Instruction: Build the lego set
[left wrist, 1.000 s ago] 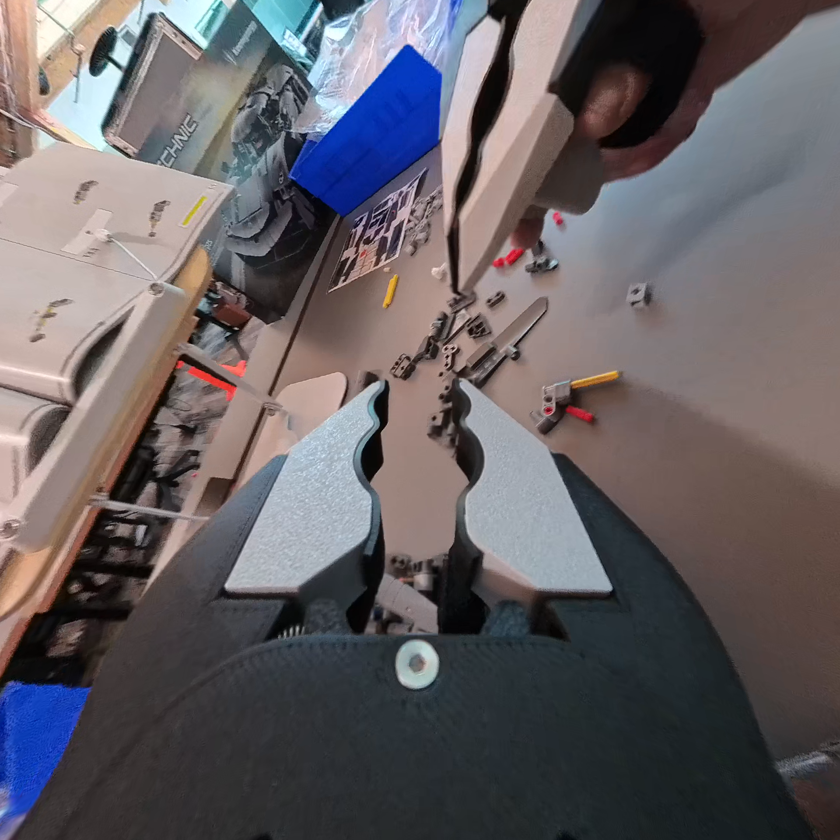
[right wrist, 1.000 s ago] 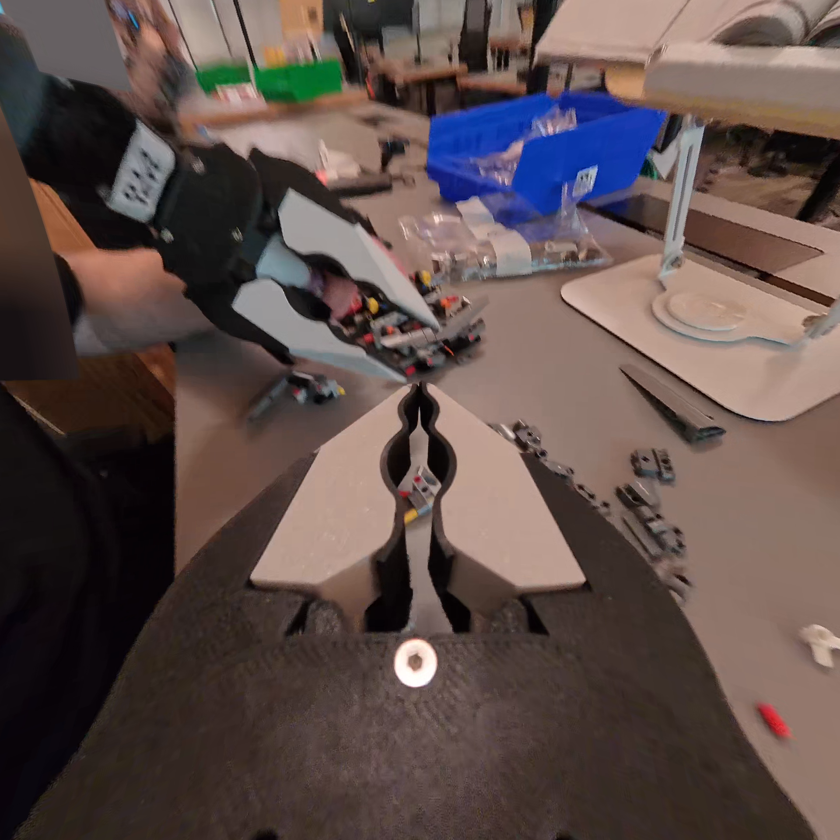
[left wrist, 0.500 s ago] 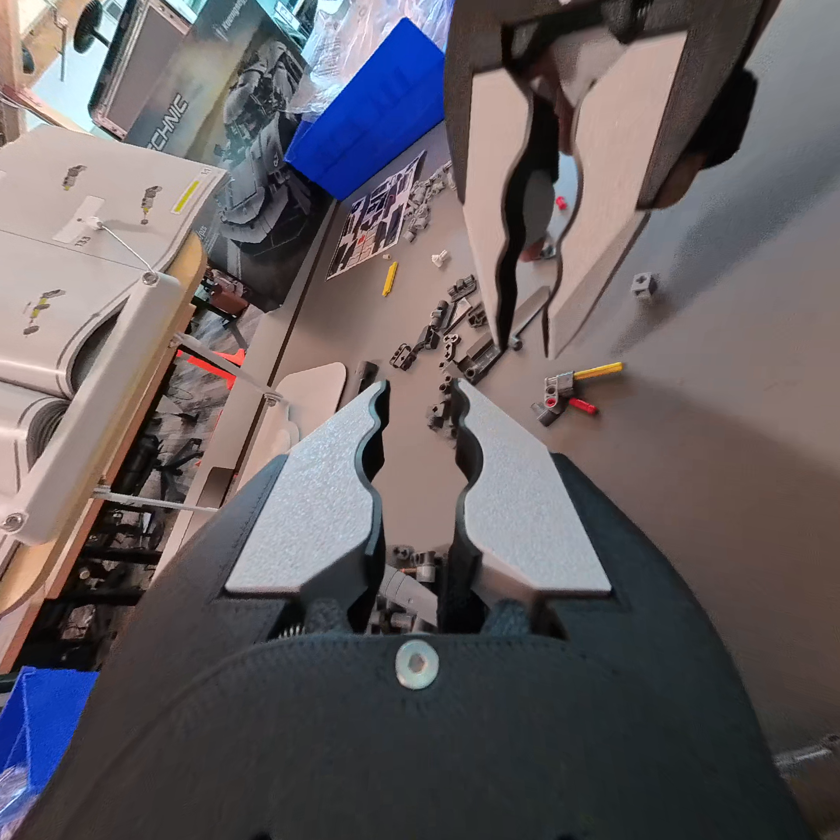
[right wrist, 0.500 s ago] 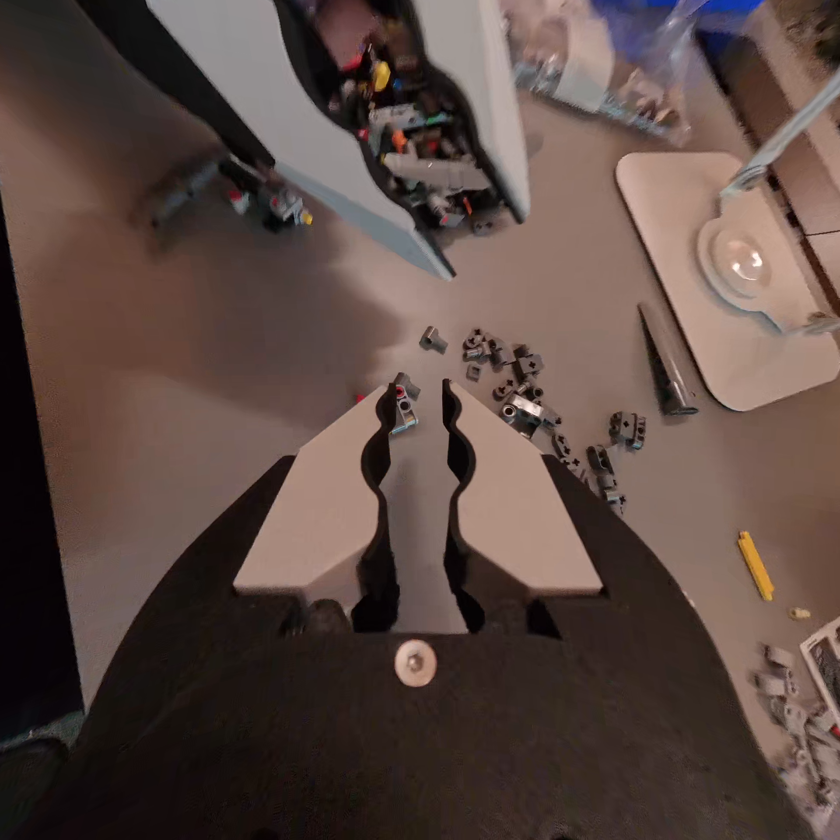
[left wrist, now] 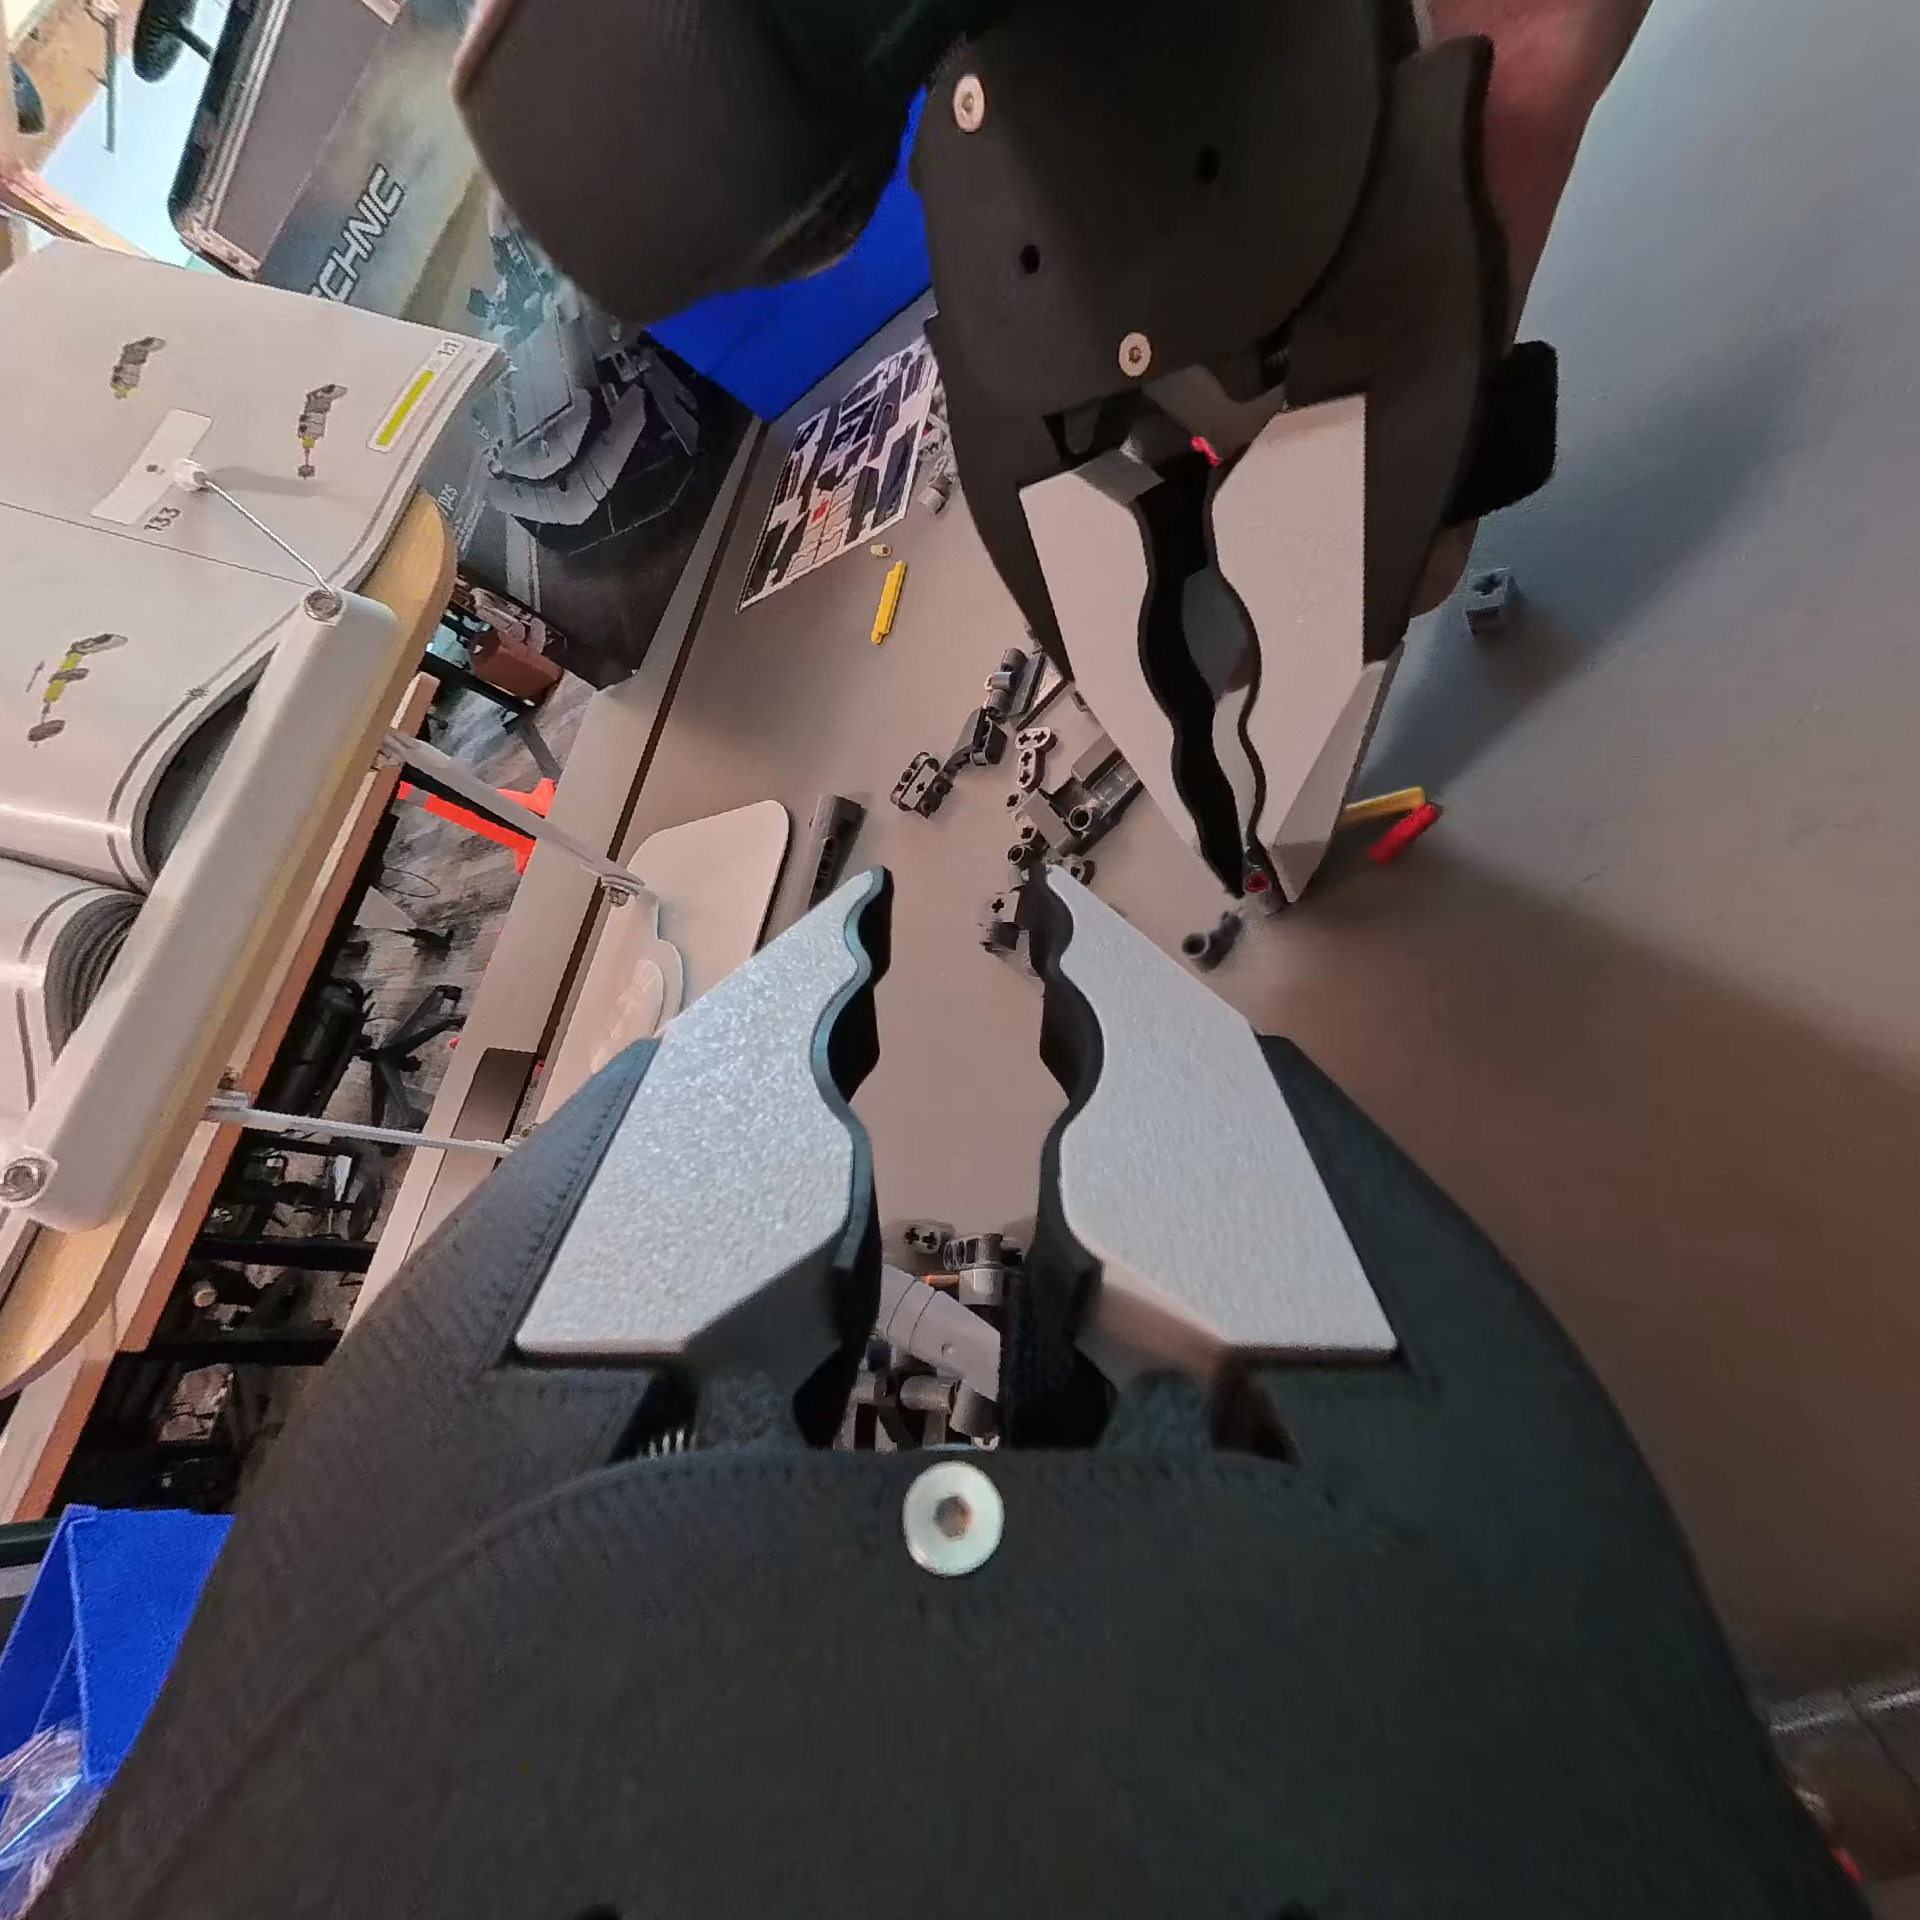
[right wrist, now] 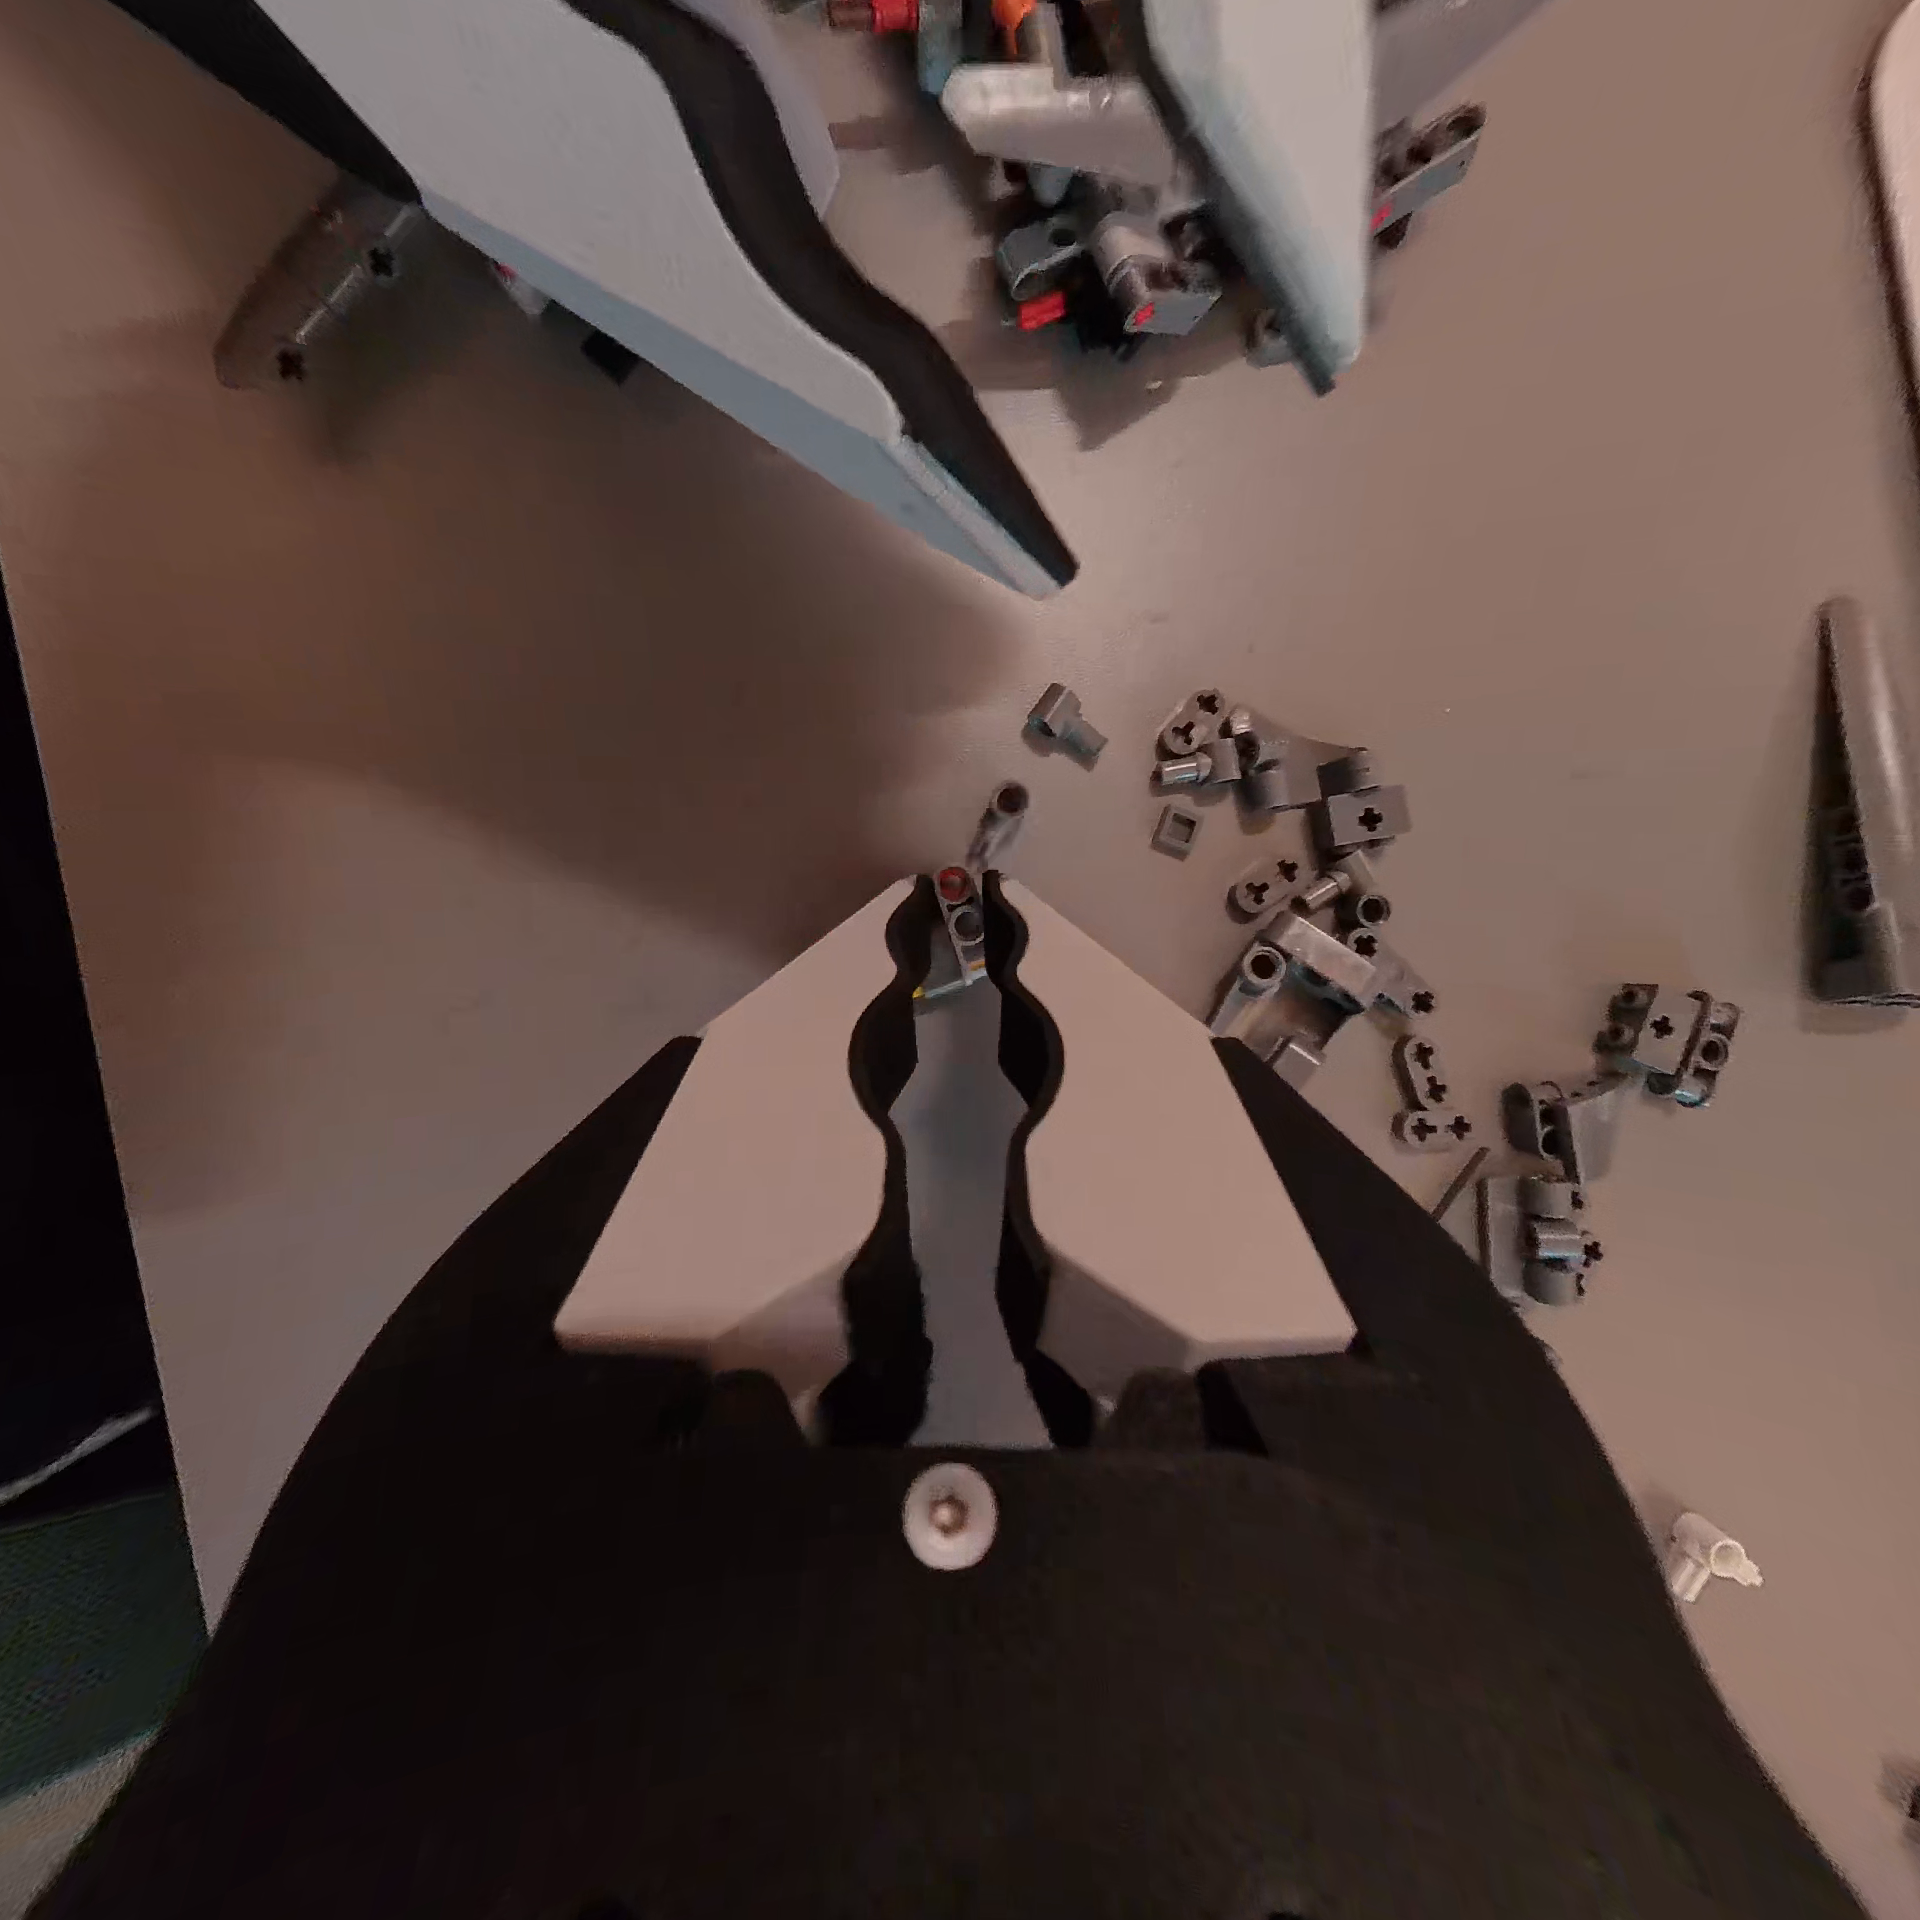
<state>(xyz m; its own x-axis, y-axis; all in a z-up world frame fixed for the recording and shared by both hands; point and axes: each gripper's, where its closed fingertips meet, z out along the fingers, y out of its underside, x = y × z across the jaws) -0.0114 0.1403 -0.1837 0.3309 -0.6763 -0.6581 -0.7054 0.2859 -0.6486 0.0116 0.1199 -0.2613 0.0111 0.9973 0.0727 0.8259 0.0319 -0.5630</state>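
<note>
Two views give us different halves of the scene. From the left wrist view we see the left gripper (left wrist: pixel 961 894) with its jaws standing apart; at the tips nothing lies between them, while deep near the hinge a grey-and-colour brick assembly (left wrist: pixel 935 1340) sits between the fingers, and we cannot tell from here whether the pads press on it. Only this view shows the printed parts sheet (left wrist: pixel 842 488), the yellow rod (left wrist: pixel 888 603) and the blue bin (left wrist: pixel 790 332) beyond the pile of loose grey pieces (left wrist: pixel 1029 769).

Only the right wrist view shows us what the right gripper (right wrist: pixel 958 883) has: its jaws are clenched on a small grey connector with a red pin (right wrist: pixel 961 935), both pads pressing its sides at the very tips, low over the tabletop (right wrist: pixel 520 727). A short grey tube (right wrist: pixel 1000 821) lies just beyond the connector, and the pile of loose grey pieces (right wrist: pixel 1340 935) lies to the connector's right. A dark tapered panel (right wrist: pixel 1855 831) lies farther right of the pile. Above the connector, this view also looks up into the left gripper (right wrist: pixel 1184 478), where the assembly (right wrist: pixel 1101 156) fills the space between its fingers.
</note>
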